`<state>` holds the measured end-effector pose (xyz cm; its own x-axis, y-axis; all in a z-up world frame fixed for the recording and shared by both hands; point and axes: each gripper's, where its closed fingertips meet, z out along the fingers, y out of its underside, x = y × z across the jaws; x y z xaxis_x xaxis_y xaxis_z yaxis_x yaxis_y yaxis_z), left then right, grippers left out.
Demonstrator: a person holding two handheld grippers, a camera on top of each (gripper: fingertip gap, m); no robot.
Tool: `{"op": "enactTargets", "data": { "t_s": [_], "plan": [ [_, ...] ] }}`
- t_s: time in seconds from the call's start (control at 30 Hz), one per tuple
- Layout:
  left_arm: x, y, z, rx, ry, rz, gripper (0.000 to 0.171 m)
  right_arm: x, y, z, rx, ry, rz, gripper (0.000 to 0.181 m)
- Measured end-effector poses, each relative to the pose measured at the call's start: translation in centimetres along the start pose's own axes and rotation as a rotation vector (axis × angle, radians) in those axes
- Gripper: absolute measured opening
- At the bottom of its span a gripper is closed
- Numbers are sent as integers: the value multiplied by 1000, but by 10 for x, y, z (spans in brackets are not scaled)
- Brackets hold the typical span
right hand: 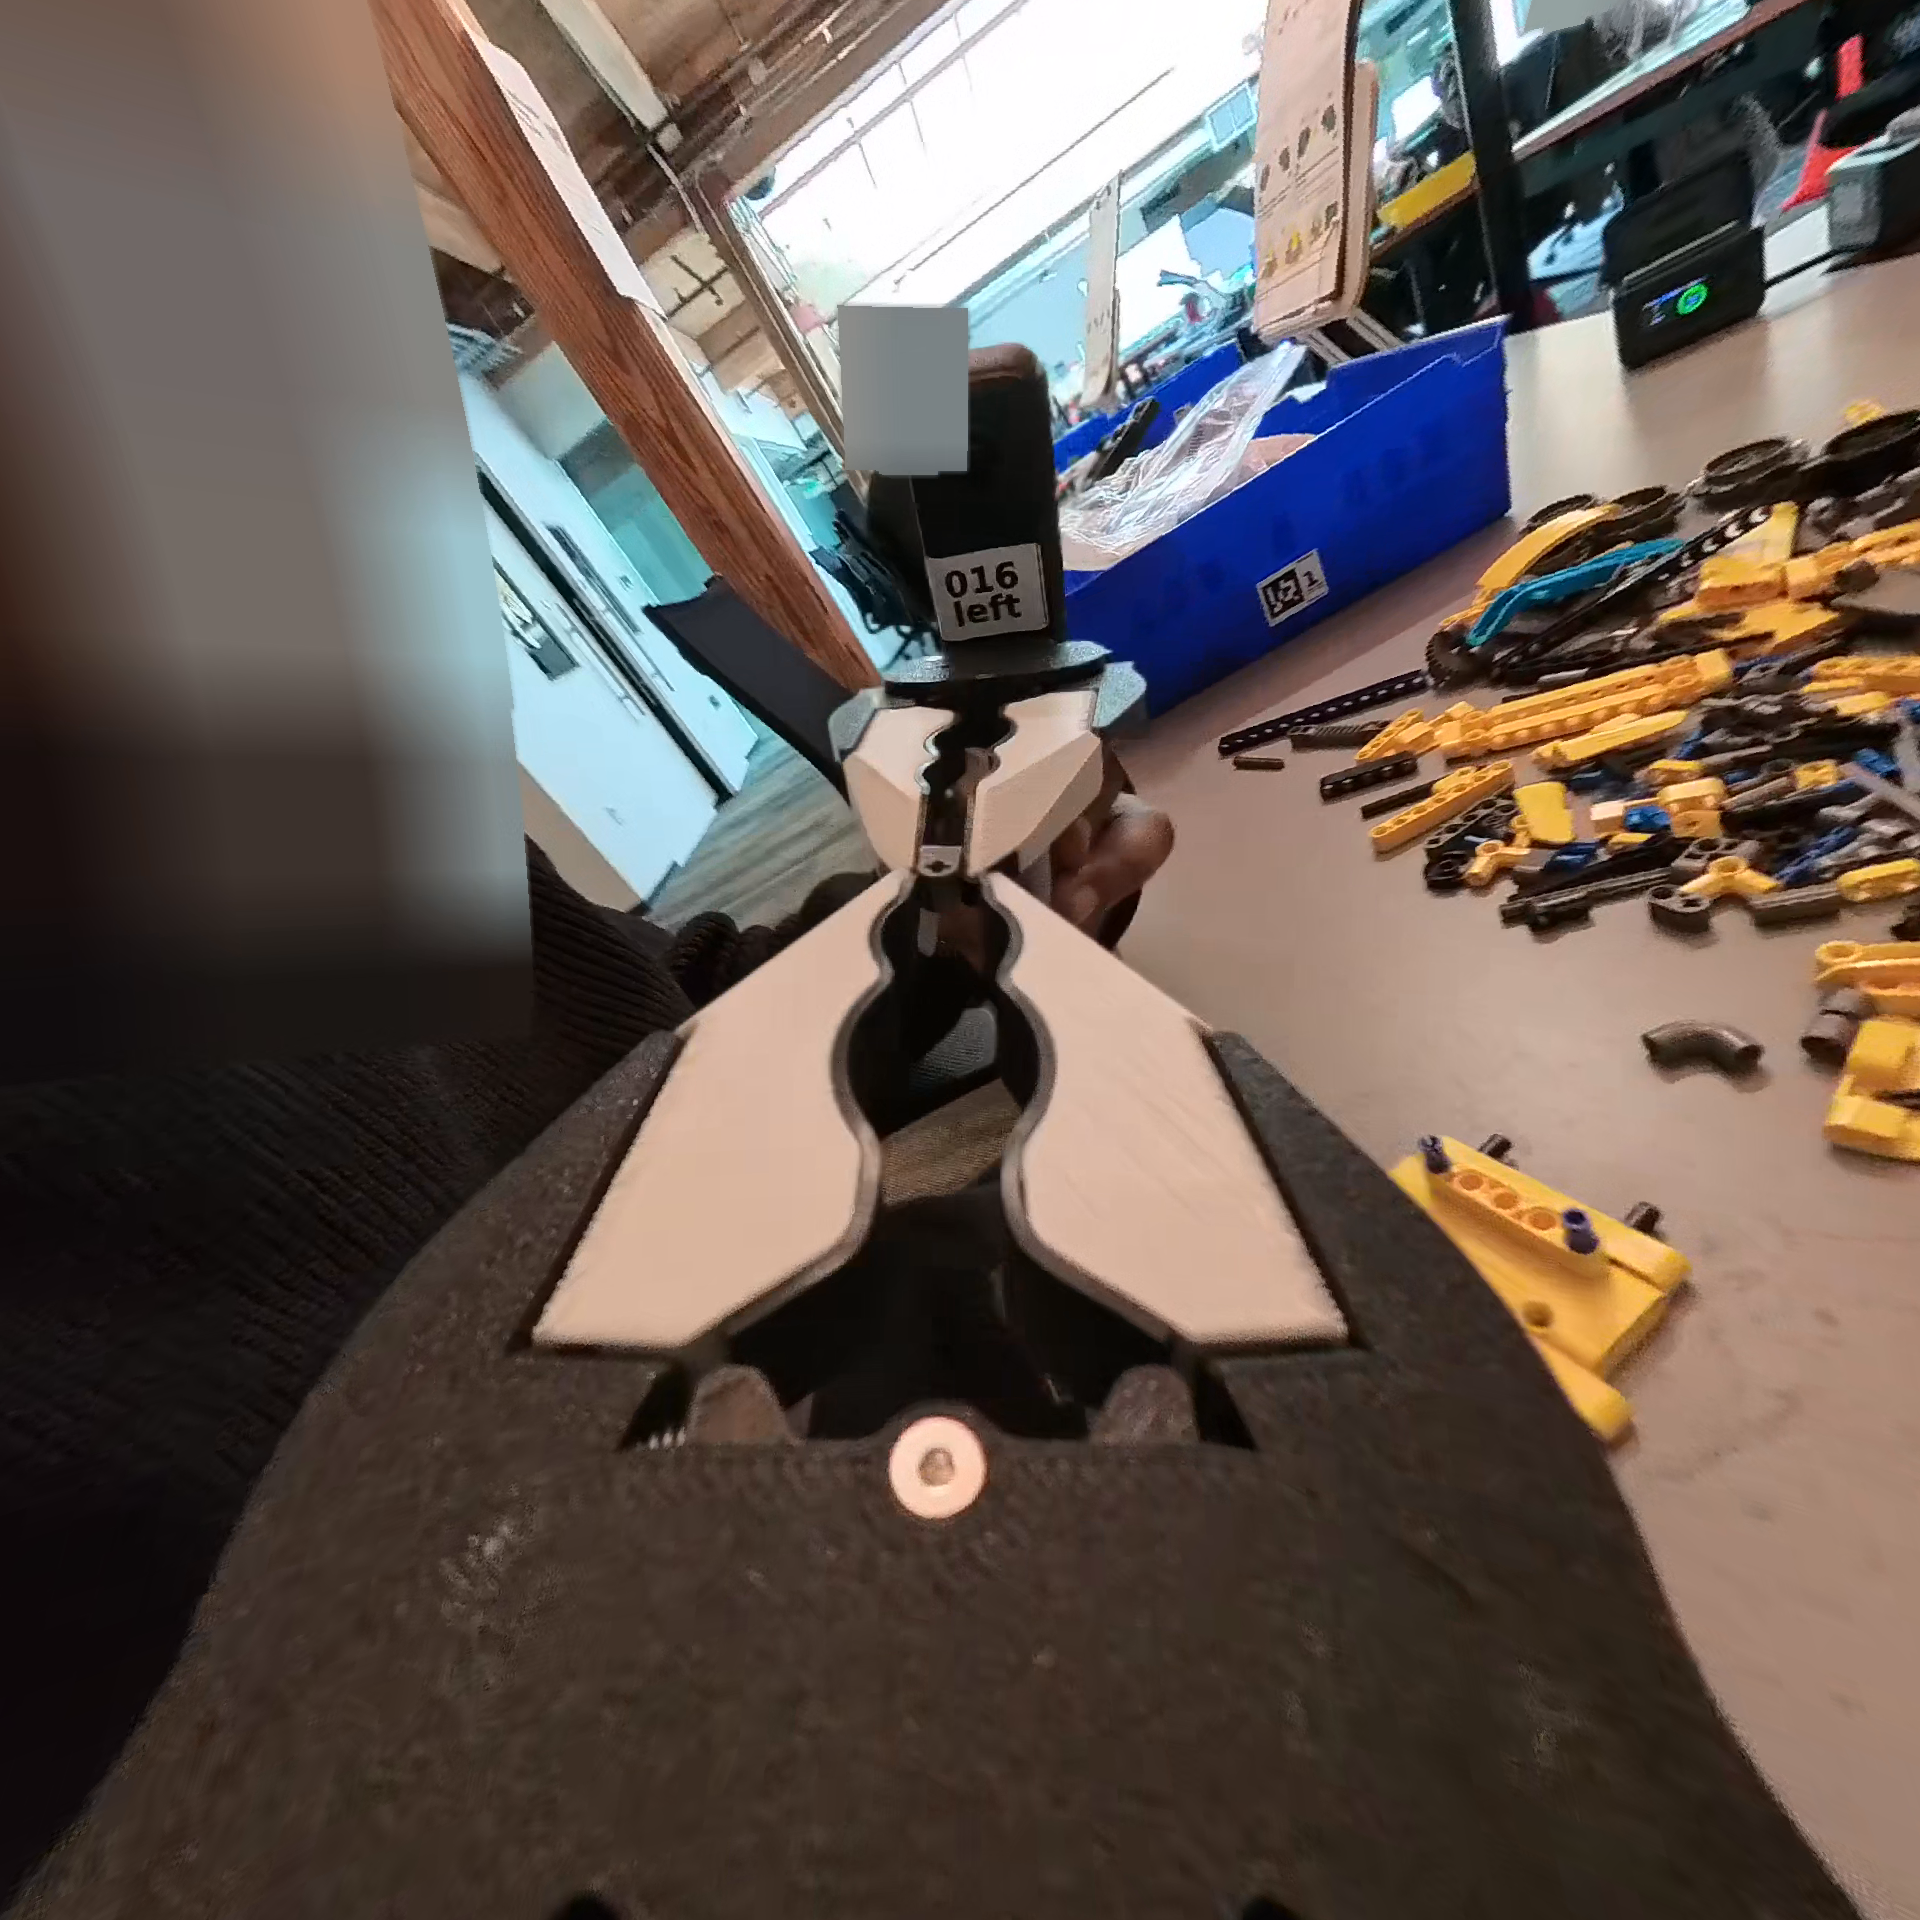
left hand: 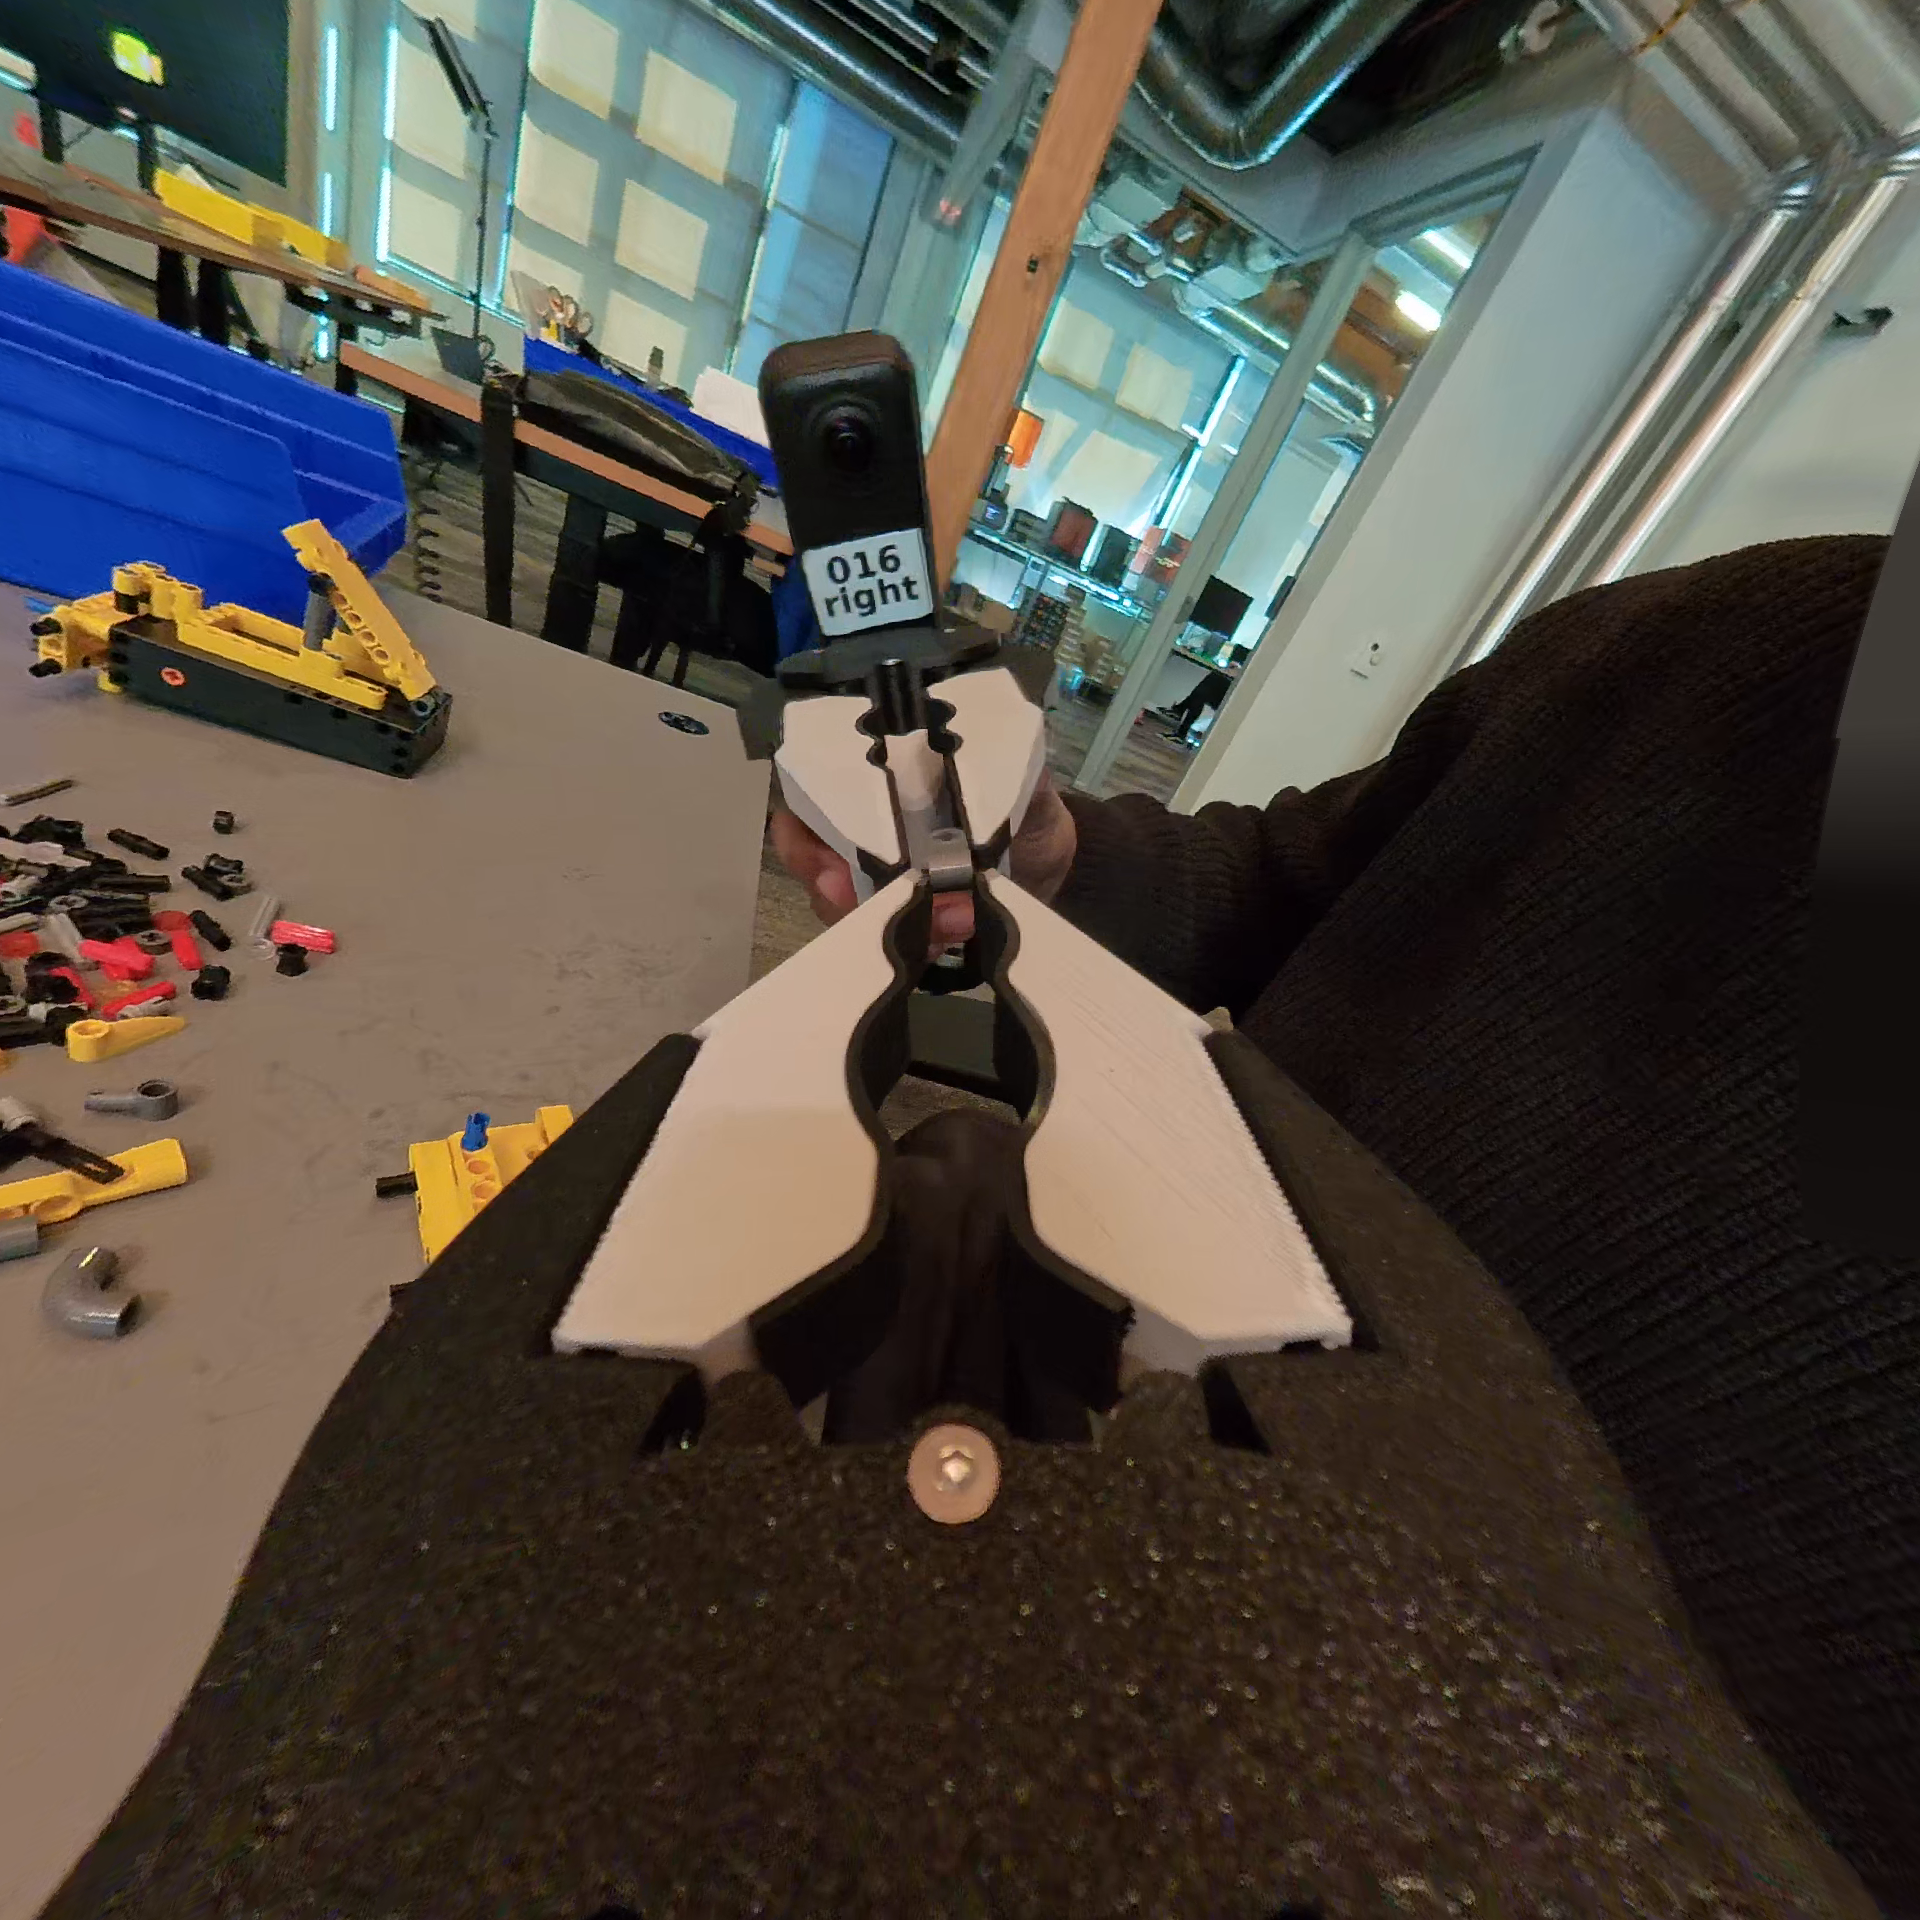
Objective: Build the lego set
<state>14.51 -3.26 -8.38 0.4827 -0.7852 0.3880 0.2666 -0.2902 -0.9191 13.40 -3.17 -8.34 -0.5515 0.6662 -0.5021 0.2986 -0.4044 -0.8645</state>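
My left gripper (left hand: 948, 883) and right gripper (right hand: 940, 881) point at each other, tip to tip, off the near edge of the grey table (left hand: 540, 914). A small grey connector piece (left hand: 951, 864) is pinched between them. The left gripper is shut on its near end. The right gripper (left hand: 930, 821) is shut on its far end, where a pale grey pin (left hand: 920, 784) shows between the jaws. In the right wrist view the left gripper (right hand: 940, 847) holds the grey piece (right hand: 938, 858) at its tips. A hand grips each gripper's handle.
A yellow and black built assembly (left hand: 260, 665) stands on the table beside a blue bin (left hand: 156, 457). Loose black, red and yellow pieces (left hand: 104, 935) lie scattered. A small yellow sub-assembly (right hand: 1538, 1257) lies near the table edge. A dark sleeve (left hand: 1507, 987) is on the right. My left and right fingertips are right by each other.
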Motion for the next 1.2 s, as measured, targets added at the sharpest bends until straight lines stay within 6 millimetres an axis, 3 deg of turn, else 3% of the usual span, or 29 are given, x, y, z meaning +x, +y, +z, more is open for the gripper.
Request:
{"op": "enactTargets", "data": {
  "t_s": [0.33,0.47,0.53,0.63,0.73,0.8,0.9,1.2],
  "plan": [
    [-15,9,2,-72,-123,40,8,12,3,-5,-47,97,-54,6],
    [-42,11,-11,-129,-308,74,15,20,-1,-12,-67,130,-82,5],
    [-63,16,-21,-199,-458,108,29,29,5,-16,-153,177,-145,4],
    [-91,38,-36,-370,-665,123,29,47,31,-21,-428,279,-337,5],
    [-84,59,-25,-447,-590,81,29,61,65,-27,-748,310,-568,5],
    [-87,70,-22,-496,-599,84,31,63,77,-26,-854,261,-642,5],
    [-105,85,-31,-598,-731,153,35,74,84,-30,-981,218,-743,6],
    [-107,98,-21,-617,-697,168,40,87,101,-32,-1204,70,-819,6]
  ]
}}
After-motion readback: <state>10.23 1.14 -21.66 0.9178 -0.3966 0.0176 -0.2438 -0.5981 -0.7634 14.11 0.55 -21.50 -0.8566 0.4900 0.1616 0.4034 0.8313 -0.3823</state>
